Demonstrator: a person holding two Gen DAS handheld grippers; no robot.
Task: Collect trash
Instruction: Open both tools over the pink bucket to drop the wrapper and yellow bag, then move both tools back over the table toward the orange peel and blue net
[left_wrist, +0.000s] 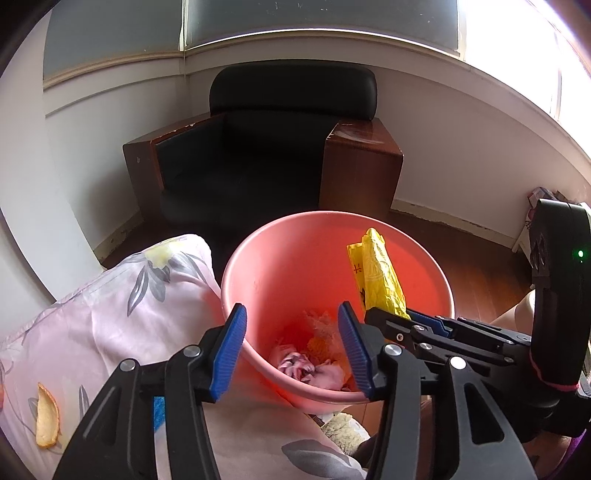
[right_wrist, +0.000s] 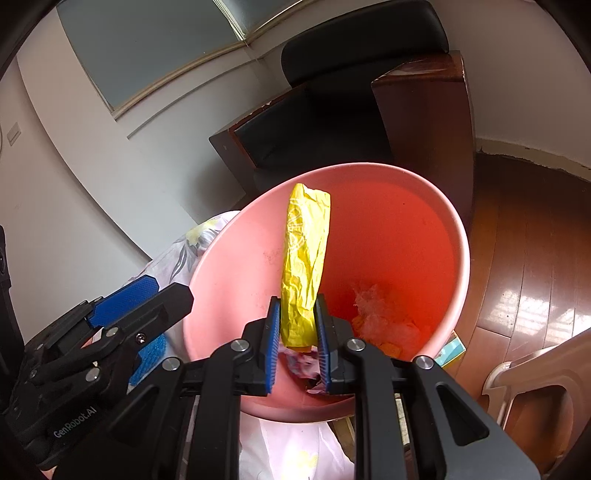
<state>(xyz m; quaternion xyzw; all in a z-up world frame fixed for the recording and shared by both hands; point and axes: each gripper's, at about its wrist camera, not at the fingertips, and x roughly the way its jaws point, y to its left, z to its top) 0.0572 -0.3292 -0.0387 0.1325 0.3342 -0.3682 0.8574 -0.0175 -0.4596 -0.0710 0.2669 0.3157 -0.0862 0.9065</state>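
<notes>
The right gripper (right_wrist: 297, 345) pinches the lower end of a crumpled yellow plastic wrapper (right_wrist: 303, 266), which stands toward twelve o'clock over the round pink plastic bin (right_wrist: 458, 236). It looks light, soft and crinkly. The left gripper (left_wrist: 291, 354) gapes empty above the bin.
</notes>
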